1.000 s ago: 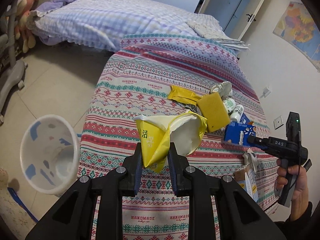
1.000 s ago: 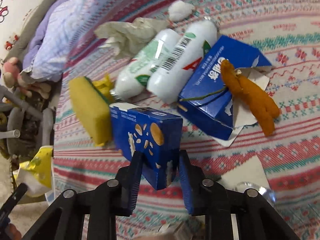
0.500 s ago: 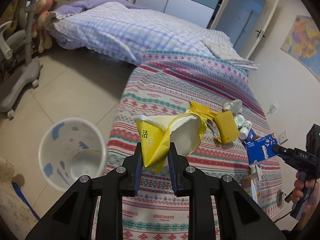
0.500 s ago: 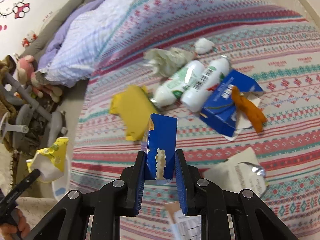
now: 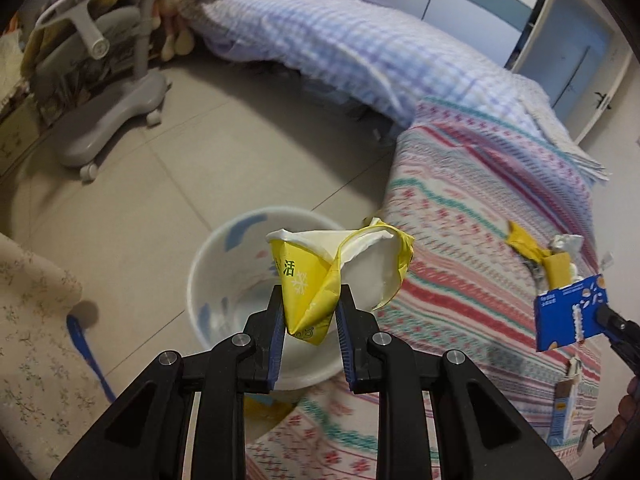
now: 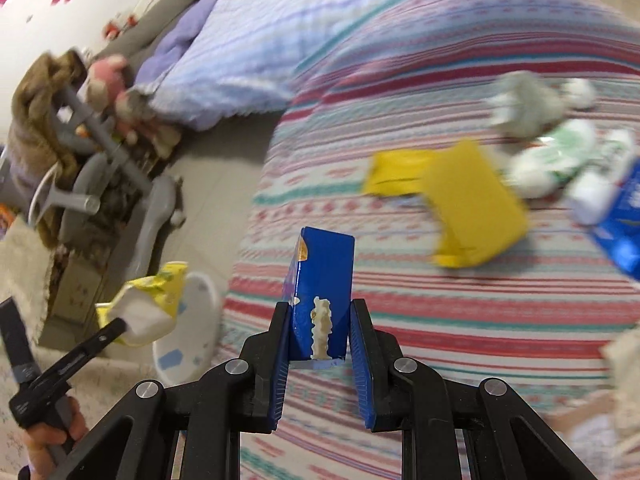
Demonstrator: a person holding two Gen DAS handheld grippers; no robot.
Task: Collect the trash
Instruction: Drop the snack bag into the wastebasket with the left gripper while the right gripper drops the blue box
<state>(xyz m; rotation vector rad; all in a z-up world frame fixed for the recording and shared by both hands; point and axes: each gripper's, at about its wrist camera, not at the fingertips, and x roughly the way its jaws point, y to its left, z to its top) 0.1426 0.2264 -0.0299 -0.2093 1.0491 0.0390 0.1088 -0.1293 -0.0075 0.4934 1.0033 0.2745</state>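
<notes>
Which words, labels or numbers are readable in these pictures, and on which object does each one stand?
"活", green character, beside a white snowflake sign: on the yellow wrapper held in the left gripper.
Print on the blue box in the right gripper: no readable words.
White bottles on the patterned cloth: labels too blurred.

Open tiled floor (image 5: 168, 184) around white bin (image 5: 208, 264), patterned table edge (image 5: 400, 320) beside, chair base (image 5: 116, 120) beyond

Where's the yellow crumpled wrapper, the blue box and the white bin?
Yellow crumpled paper wrapper (image 5: 308, 284): left wrist view, on its printed yellow side.
Blue cardboard box (image 6: 326, 276): right wrist view, on its narrow blue face.
White round plastic bin (image 5: 224, 240): left wrist view, on its far rim.
</notes>
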